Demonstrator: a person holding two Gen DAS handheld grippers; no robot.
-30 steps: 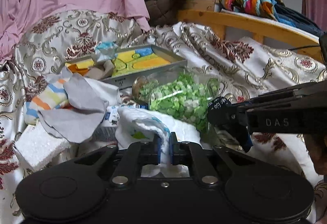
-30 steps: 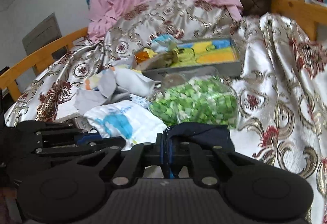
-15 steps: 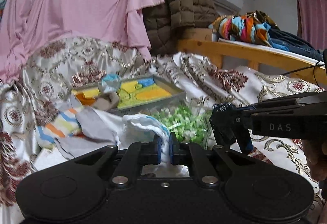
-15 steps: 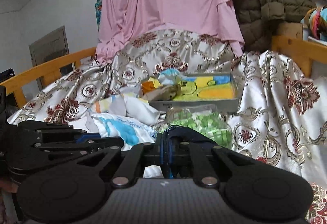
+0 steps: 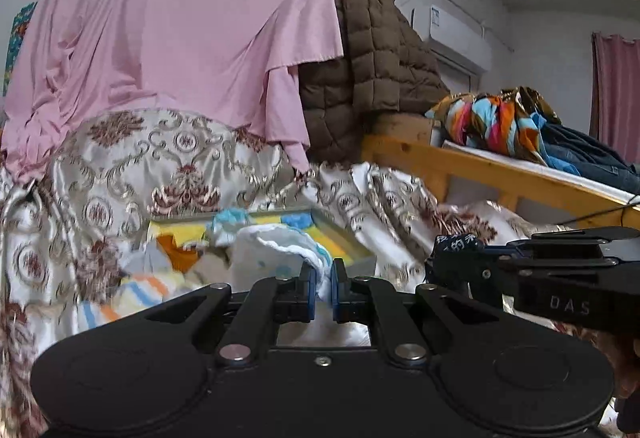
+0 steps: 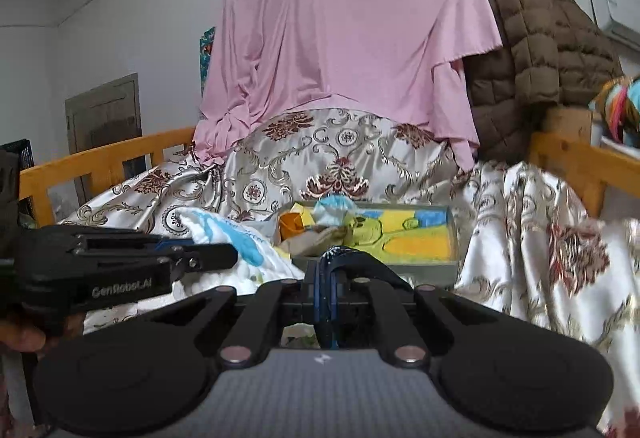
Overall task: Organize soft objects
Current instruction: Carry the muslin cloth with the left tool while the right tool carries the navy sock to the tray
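Jaws of the left gripper [image 5: 323, 292] pinched a white quilted cloth [image 5: 280, 254], raised at twelve o'clock before the grey tray [image 5: 362, 258]. At three o'clock, the right gripper [image 6: 326, 298] was clamped on a dark navy fabric [image 6: 356, 262].

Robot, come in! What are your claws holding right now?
Left gripper shut on white towel. Right gripper shut on dark cloth. Tray ahead, nothing blocking.
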